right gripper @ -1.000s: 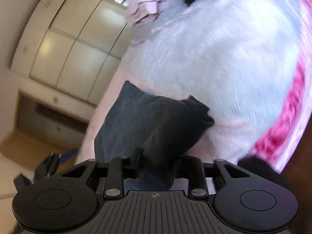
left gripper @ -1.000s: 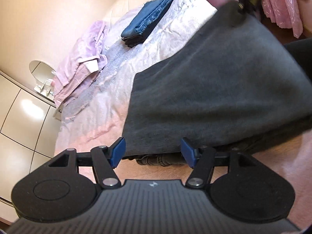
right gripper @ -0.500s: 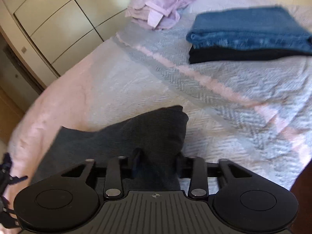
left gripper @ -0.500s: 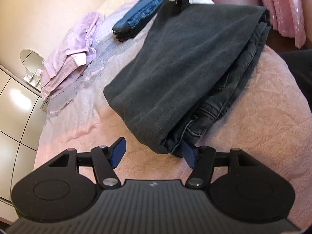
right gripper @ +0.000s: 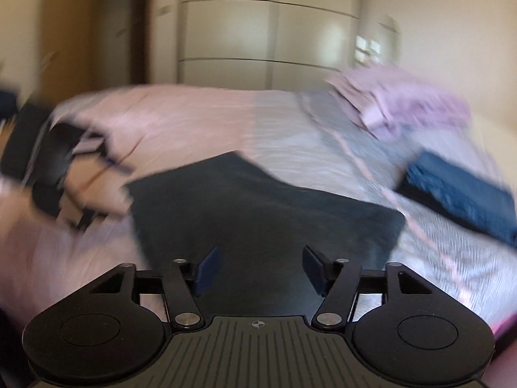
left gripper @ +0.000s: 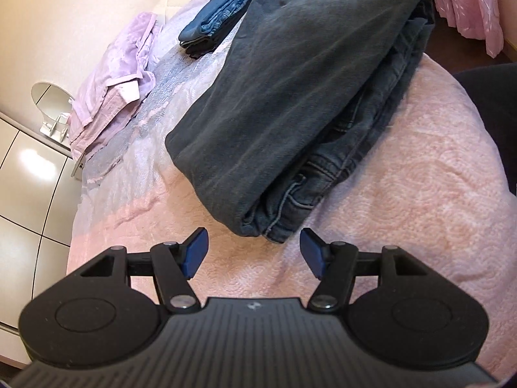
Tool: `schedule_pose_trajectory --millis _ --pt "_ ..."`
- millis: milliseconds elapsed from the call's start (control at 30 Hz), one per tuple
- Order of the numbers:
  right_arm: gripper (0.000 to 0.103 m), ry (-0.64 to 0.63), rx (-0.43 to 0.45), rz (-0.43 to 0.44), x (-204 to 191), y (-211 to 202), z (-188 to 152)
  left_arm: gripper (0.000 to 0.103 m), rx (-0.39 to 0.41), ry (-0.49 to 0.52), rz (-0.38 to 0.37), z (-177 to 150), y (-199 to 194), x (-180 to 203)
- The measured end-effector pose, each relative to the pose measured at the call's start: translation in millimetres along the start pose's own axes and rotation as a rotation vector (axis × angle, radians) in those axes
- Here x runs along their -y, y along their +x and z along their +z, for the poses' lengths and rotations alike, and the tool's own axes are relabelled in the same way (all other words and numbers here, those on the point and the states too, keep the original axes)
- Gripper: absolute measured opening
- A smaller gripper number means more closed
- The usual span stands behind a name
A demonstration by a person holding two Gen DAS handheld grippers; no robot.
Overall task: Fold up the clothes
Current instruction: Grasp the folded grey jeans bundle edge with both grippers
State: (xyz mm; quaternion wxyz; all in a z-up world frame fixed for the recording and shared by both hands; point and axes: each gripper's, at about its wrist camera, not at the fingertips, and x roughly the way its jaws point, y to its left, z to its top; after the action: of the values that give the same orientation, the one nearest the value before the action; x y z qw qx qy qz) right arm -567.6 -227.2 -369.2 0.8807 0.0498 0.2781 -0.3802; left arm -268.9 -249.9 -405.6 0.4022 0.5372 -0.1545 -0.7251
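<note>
Dark grey jeans [left gripper: 300, 97] lie folded in a stack on the pink bedspread [left gripper: 404, 194]; the waistband and seams show at the near corner. My left gripper [left gripper: 253, 250] is open and empty, just short of that corner. My right gripper [right gripper: 260, 270] is open and empty, low over the same folded jeans [right gripper: 258, 213]; this view is blurred. The left gripper [right gripper: 64, 168] shows there at the far left.
Folded blue jeans on a black garment [left gripper: 226, 3] lie farther up the bed, also in the right wrist view [right gripper: 458, 194]. A crumpled lilac shirt [left gripper: 113, 74] lies by the headboard side. Cream wardrobe doors [right gripper: 268, 32] stand beyond the bed. Pink cloth [left gripper: 465, 0] hangs at right.
My right gripper carried the jeans' end over onto the stack, then opened and let go and swung away. My left gripper stayed open and drew back slightly from the folded jeans.
</note>
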Motion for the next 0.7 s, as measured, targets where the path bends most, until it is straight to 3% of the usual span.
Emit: schedule_pose_trajectory --millis 167,467,500,533,700 --pt "0.067 -0.372 -0.072 -0.028 -57.5 16.3 -35.3 0.06 0.009 0.004 -0.002 -0.2 -0.9 0.3" --pt "0.066 -0.714 -0.219 -0.137 -71.8 56.6 -75.2 0.062 0.088 0.045 0.019 -3.5 -24.8 8.9" --pt "0.054 -0.729 -0.22 -0.14 -68.5 57.9 -76.1 0.064 0.108 0.052 0.022 -2.2 -28.6 12.1" --pt "0.033 -0.713 -0.221 -0.128 -62.7 58.2 -74.0 0.068 0.127 0.061 0.024 -0.5 -32.0 15.4" --pt "0.027 -0.646 -0.207 -0.124 -30.0 48.6 -51.2 0.075 0.153 0.112 0.032 12.4 -25.3 29.3"
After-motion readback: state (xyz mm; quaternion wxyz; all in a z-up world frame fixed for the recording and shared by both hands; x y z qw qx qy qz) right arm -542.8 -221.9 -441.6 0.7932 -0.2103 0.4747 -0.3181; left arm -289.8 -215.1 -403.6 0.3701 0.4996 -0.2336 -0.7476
